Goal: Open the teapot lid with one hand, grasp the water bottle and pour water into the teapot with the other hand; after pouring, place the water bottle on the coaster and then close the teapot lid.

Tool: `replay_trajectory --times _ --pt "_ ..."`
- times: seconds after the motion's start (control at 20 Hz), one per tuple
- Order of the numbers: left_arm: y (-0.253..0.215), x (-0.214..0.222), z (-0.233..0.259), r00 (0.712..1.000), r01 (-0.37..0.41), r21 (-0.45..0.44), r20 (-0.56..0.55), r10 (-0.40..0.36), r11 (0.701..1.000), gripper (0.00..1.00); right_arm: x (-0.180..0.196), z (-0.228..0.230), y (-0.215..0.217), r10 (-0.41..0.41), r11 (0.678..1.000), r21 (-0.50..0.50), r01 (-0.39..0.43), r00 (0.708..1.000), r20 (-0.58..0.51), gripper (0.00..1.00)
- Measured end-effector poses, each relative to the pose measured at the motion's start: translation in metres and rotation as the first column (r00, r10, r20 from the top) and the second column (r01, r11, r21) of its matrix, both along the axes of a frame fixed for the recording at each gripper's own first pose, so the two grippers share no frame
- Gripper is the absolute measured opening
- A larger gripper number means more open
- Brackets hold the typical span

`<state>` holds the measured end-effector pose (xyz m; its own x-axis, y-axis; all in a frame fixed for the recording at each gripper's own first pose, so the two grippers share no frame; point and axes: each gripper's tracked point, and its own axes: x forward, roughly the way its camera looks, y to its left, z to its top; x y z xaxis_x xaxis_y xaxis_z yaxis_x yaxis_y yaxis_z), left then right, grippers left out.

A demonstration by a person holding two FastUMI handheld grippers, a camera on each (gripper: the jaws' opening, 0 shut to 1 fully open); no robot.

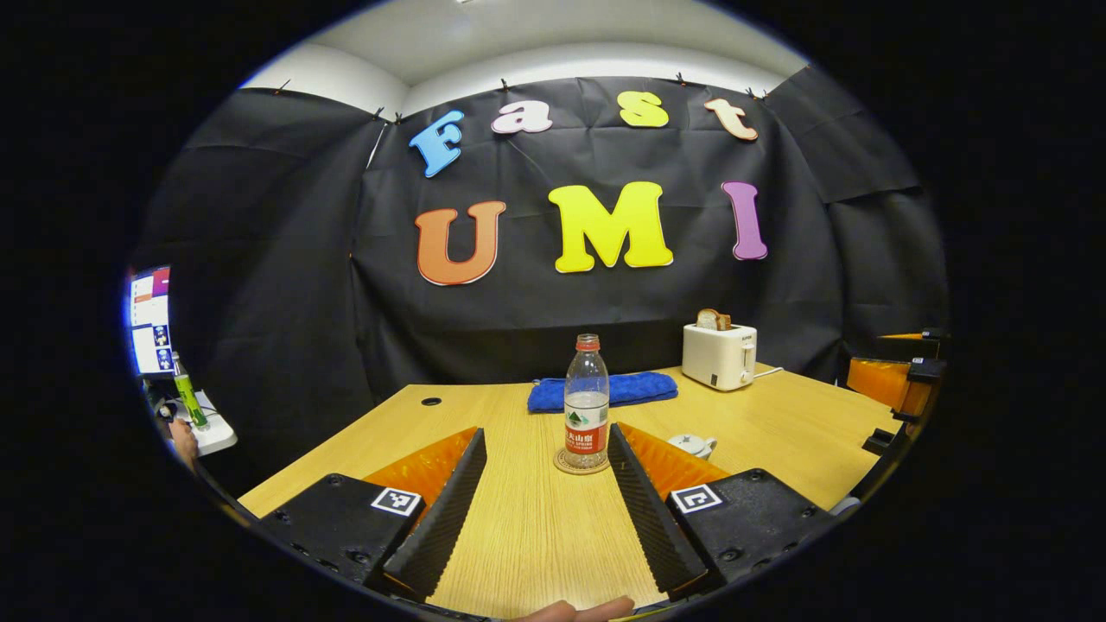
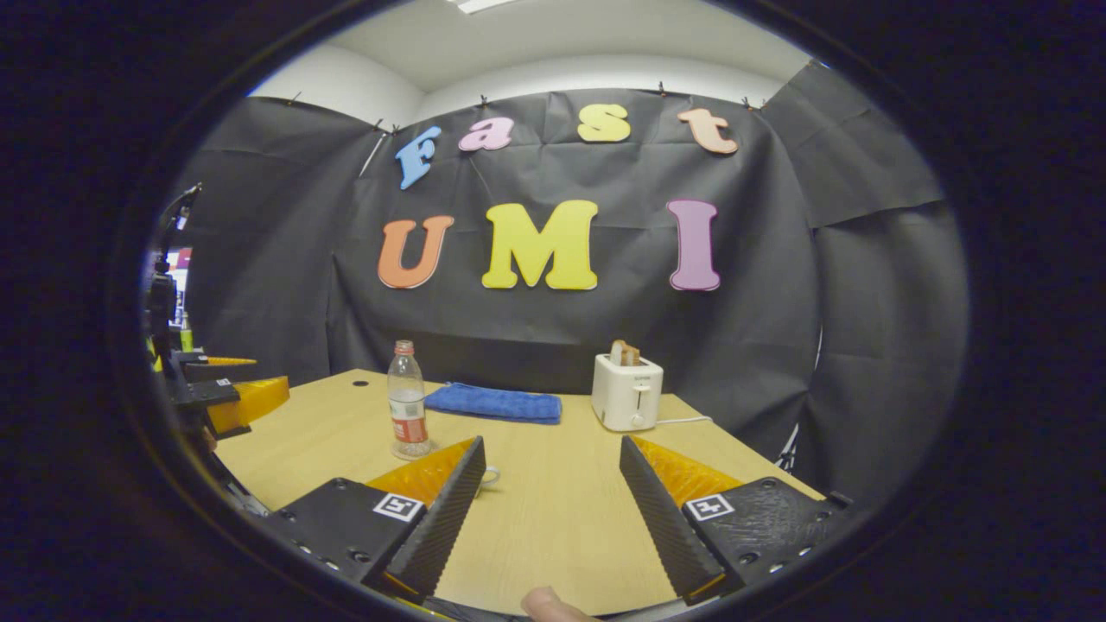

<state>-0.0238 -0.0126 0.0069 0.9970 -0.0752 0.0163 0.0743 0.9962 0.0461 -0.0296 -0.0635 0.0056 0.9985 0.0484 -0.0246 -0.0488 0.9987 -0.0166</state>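
Wooden table (image 1: 518, 527): water bottle (image 1: 587, 403) on coaster (image 1: 581, 467), teapot (image 1: 693, 445) just beside; both grippers' jaws wide, empty; lid-lifting comes next.

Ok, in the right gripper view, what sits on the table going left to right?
Clear plastic water bottle with red cap → folded blue towel → white toaster holding toast, all standing on the light wooden table.
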Motion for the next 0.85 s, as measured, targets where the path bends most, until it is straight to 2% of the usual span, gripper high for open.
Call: replay_trajectory --times 0.35,0.85 --pt "-0.009 0.011 -0.016 1.0 -0.024 -0.008 -0.013 0.024 1.0 0.89 0.003 -0.025 -0.021 -0.023 1.0 0.008 0.024 0.999 -0.034 0.94" --pt "-0.019 0.016 -0.021 1.0 -0.029 0.008 0.011 0.029 1.0 0.89 0.009 -0.042 -0.006 0.022 0.999 0.027 -0.02 0.997 -0.07 0.92"
